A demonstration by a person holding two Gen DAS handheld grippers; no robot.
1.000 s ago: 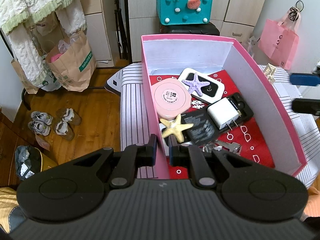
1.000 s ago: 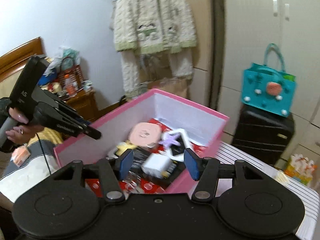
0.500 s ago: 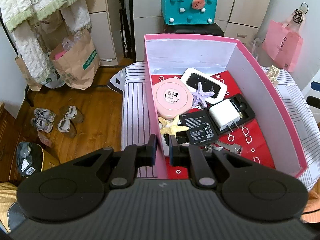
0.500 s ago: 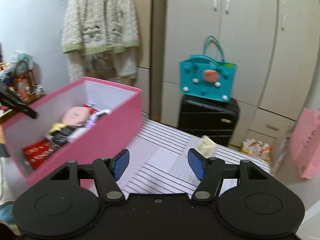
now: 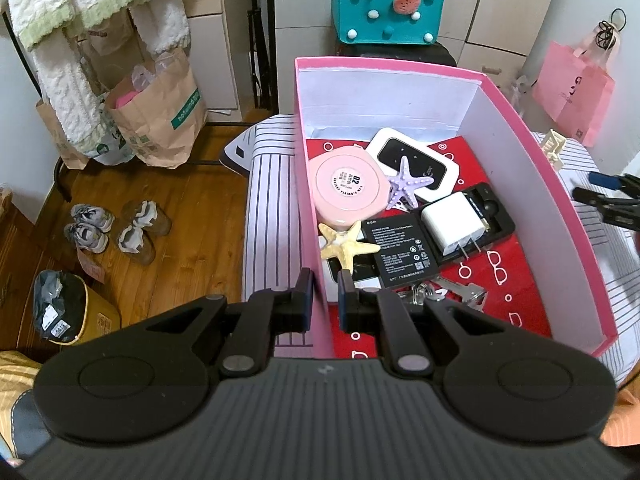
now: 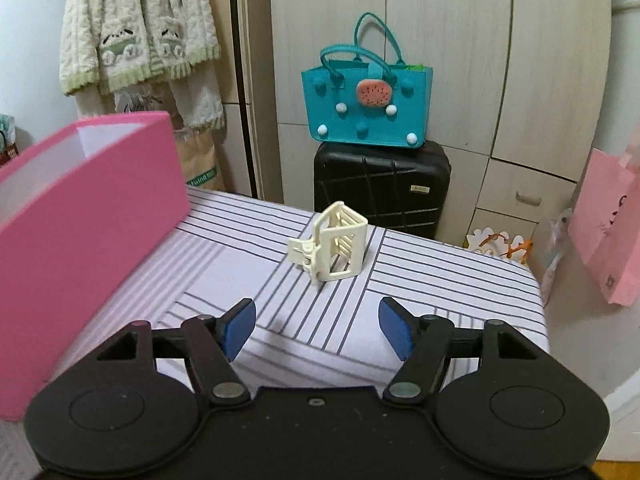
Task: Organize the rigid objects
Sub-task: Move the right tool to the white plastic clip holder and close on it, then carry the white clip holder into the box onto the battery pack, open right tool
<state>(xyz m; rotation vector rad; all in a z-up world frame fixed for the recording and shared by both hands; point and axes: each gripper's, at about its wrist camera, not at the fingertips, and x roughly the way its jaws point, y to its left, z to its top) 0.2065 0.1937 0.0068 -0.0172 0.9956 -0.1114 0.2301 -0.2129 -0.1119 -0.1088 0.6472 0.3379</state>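
Hair clip (image 6: 330,246), cream plastic, is sitting on the striped cover right of the pink box (image 6: 92,216), ahead of my right gripper (image 6: 318,326), whose jaws are opening with nothing between them. I am lining up to straddle its squared body, not the teeth. My left gripper (image 5: 323,295) is pinching the box's near wall, steadying it.

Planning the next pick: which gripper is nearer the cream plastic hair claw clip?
Right. The right gripper faces the cream plastic hair claw clip just ahead, fingers opening, empty. The left gripper grips the pink box's far wall.
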